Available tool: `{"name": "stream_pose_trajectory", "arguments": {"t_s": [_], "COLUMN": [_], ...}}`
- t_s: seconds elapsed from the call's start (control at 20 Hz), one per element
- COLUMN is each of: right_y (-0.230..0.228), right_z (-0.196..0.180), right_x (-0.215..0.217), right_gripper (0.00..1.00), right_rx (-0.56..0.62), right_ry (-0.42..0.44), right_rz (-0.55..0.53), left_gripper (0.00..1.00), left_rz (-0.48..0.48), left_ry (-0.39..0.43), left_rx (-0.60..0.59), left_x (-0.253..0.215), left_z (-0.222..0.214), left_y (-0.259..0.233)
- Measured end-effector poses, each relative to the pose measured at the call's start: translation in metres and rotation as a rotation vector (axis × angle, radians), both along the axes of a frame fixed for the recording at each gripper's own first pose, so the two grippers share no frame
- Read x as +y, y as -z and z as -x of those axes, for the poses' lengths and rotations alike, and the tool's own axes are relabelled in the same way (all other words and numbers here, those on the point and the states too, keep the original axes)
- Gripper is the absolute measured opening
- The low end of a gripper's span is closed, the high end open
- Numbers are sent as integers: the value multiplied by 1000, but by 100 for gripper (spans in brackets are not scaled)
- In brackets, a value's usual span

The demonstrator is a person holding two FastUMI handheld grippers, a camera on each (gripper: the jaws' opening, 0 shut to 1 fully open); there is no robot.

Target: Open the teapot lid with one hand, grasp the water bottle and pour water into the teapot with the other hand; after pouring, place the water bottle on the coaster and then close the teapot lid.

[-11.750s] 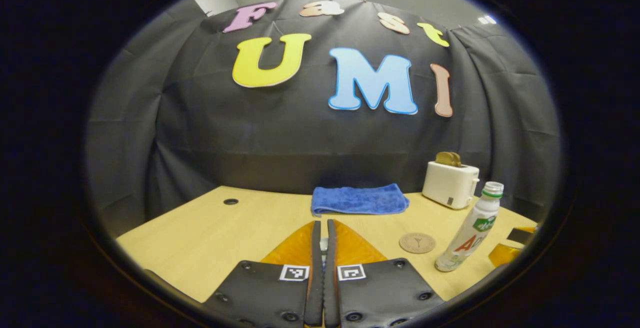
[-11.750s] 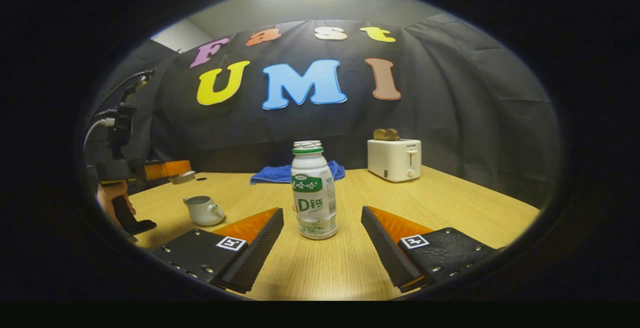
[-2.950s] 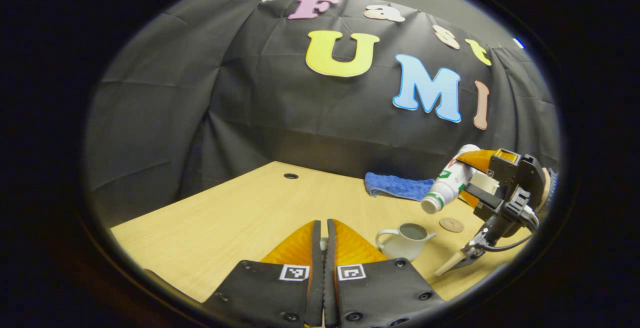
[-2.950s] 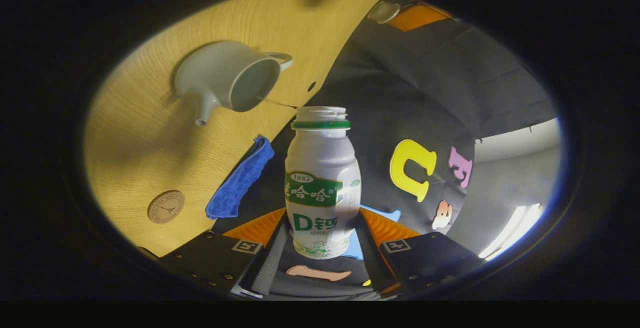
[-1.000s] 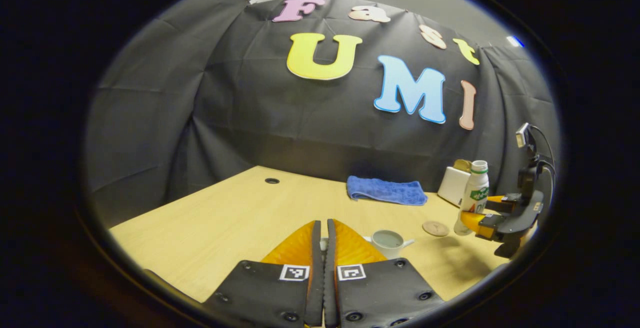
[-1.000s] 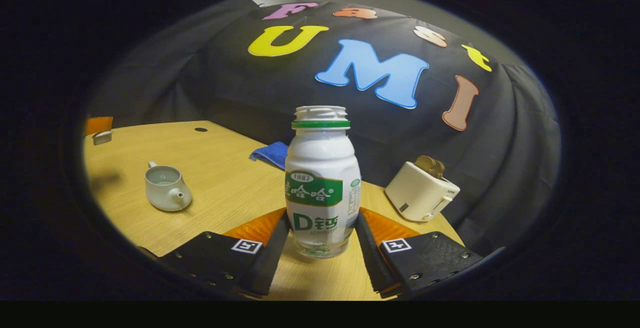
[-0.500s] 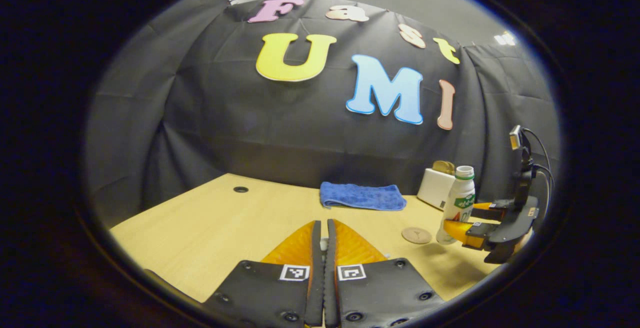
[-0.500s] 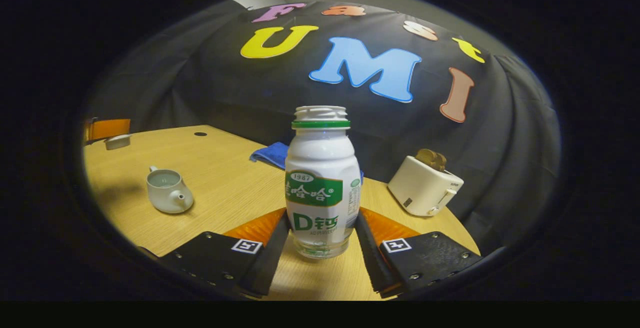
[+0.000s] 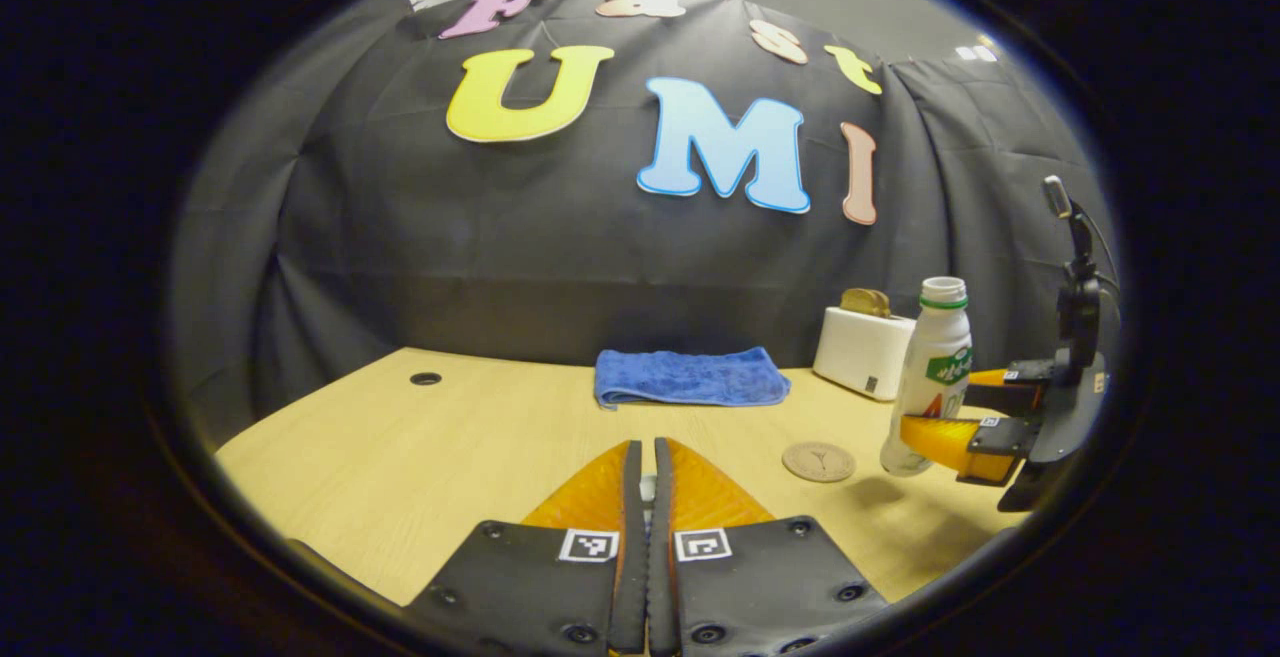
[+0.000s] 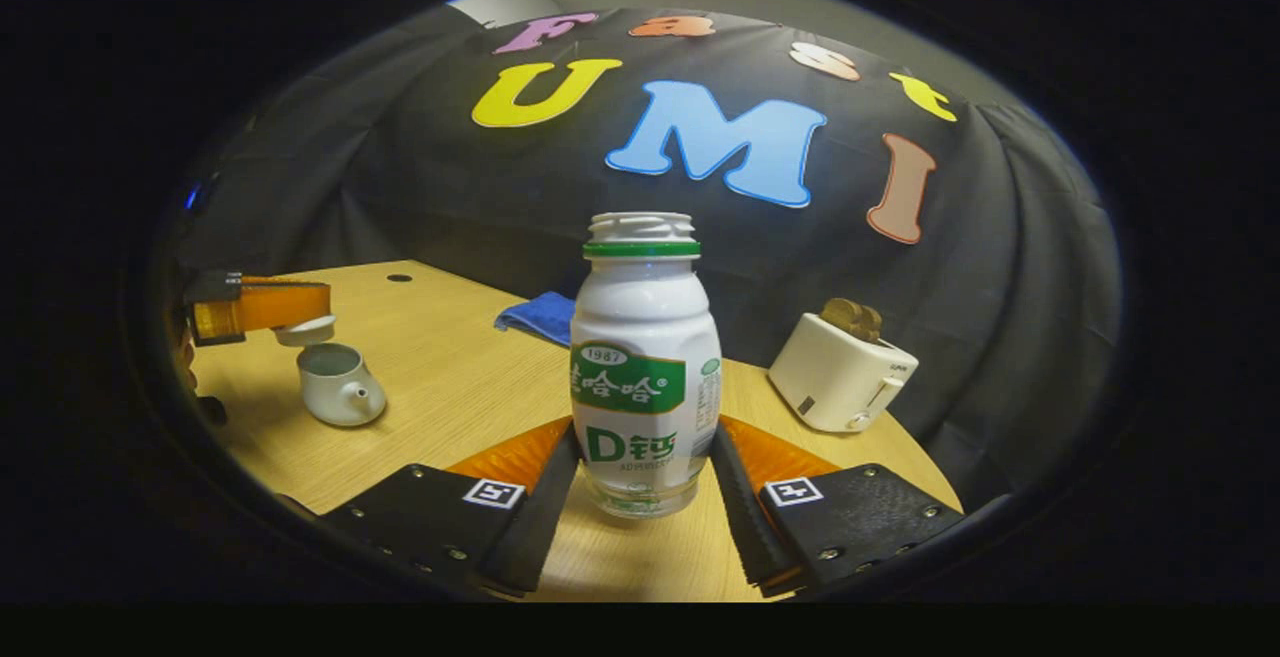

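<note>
While the left gripper [image 10: 262, 305] has swung in over the open teapot [image 10: 336, 385], pinching the lid [image 10: 305, 331] just above its mouth, the right gripper [image 10: 640, 467] stays clamped on the upright water bottle [image 10: 644, 367], carried just right of the coaster [image 9: 818, 461]. Pouring looks finished; bottle placement comes next, then lid closing.

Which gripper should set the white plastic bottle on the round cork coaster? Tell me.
Right. The right gripper is shut on the white plastic bottle, beside the round cork coaster. The left gripper holds the white lid.
</note>
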State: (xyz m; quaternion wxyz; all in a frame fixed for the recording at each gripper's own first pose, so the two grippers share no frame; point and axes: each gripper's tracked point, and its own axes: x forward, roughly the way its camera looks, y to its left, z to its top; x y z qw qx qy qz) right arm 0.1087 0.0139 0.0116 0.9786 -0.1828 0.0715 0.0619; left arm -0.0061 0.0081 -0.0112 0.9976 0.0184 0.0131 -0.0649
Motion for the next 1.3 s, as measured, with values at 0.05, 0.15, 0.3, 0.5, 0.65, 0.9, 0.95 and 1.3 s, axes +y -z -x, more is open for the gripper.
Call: {"name": "stream_pose_trajectory", "arguments": {"t_s": [0.05,0.15,0.3,0.5,0.65,0.9,0.95,1.3], "right_y": [-1,-3,-4,-3,-4,-4,-3,-5], "right_z": [0,1,3,6,8,8,8,9], "right_x": [-2,-3,-5,-8,-12,-11,-11,-10], "right_gripper": [72,73,73,72,72,73,72,73], "right_rx": [-3,-8,-9,-7,-12,-12,-10,-10], "right_ry": [-1,-5,-11,-15,-12,-14,-16,-14], "right_rz": [0,-5,-13,-20,-18,-20,-21,-15], "left_gripper": [11,11,11,10,10,11,7,20], "left_rz": [-2,2,-15,-49,-71,-86,-92,-101], "left_ry": [-2,-2,5,-17,-34,-45,-47,-47], "left_rx": [3,10,21,33,34,29,26,18], "left_x": [-1,-3,-11,-11,-9,-9,-10,-12], "left_z": [-2,-4,-8,-12,-13,-12,-13,-12], "left_y": [2,6,13,23,27,31,31,33]}}
